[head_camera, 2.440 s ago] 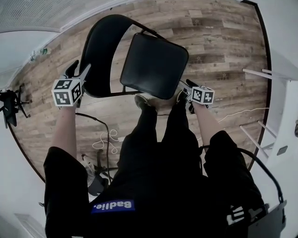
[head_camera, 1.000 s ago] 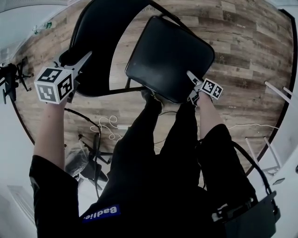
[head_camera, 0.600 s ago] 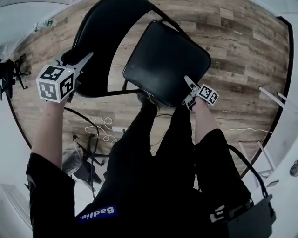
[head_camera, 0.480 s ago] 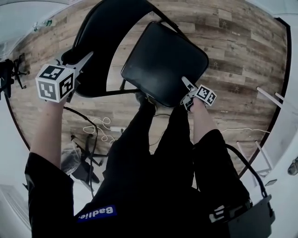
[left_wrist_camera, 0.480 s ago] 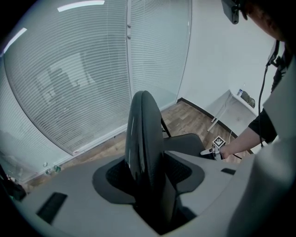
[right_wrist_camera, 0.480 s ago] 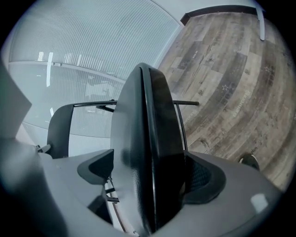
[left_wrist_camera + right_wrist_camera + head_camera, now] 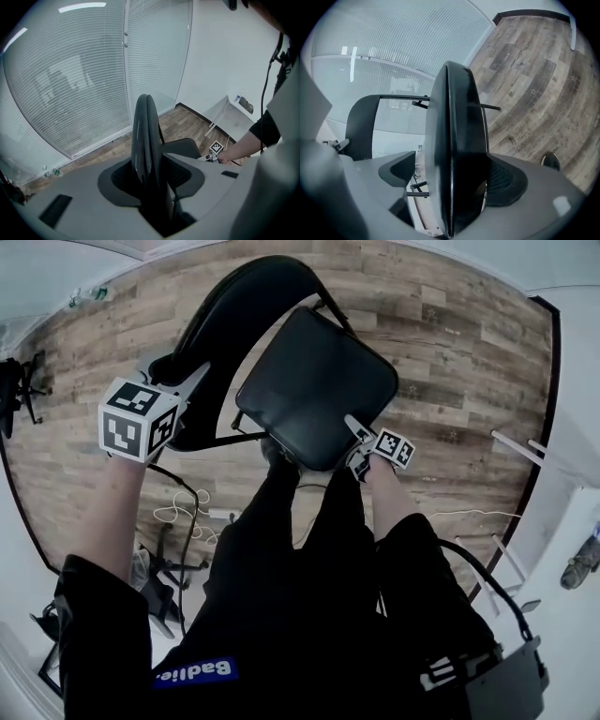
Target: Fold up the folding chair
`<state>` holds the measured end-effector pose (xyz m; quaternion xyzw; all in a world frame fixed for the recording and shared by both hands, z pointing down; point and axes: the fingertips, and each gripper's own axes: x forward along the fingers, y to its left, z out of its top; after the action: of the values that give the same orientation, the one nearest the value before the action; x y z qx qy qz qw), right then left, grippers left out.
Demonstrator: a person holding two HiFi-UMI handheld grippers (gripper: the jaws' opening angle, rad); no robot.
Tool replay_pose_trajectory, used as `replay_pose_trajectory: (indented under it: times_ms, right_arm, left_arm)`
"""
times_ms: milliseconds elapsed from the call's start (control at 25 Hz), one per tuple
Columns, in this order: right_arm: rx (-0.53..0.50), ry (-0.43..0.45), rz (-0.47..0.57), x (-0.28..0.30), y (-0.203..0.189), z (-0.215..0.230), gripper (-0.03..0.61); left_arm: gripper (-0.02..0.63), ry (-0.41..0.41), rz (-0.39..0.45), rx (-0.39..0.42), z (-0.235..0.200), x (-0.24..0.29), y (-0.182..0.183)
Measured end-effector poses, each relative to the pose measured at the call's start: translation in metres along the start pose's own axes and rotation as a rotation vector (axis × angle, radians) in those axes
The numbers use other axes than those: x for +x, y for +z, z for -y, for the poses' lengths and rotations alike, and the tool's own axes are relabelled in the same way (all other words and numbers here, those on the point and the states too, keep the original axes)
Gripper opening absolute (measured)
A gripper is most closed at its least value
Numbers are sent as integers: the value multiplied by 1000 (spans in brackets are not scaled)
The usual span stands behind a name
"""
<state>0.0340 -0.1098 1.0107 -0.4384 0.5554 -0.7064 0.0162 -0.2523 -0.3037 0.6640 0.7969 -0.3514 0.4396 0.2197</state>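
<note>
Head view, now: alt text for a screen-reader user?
Seen from above, a person grips a black folding chair with two grippers: the left gripper, its jaws just now closing, holds the backrest; the right gripper clamps the seat at its near edge. Wood floor beneath.

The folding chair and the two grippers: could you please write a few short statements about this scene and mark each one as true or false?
1. The left gripper grips the backrest. True; its jaws have just been closing, with the backrest between them.
2. The right gripper is empty. False: it is shut on the edge of the seat.
3. The floor is grey carpet. False: it shows wood-look planks.
4. A light cable lies on the floor. True.
</note>
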Motion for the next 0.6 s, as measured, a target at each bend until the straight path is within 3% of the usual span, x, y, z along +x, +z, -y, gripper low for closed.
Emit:
replay_pose_trajectory:
  times_ms: [400,600]
  right_arm:
    - [-9,6,5,-28,-10,-82,426]
    - [-22,16,1,-33,-10,-132,423]
  left_arm:
    - [96,-93,3,-23,59,-46,20]
    - [81,-99,-5,-22,71,-65,31]
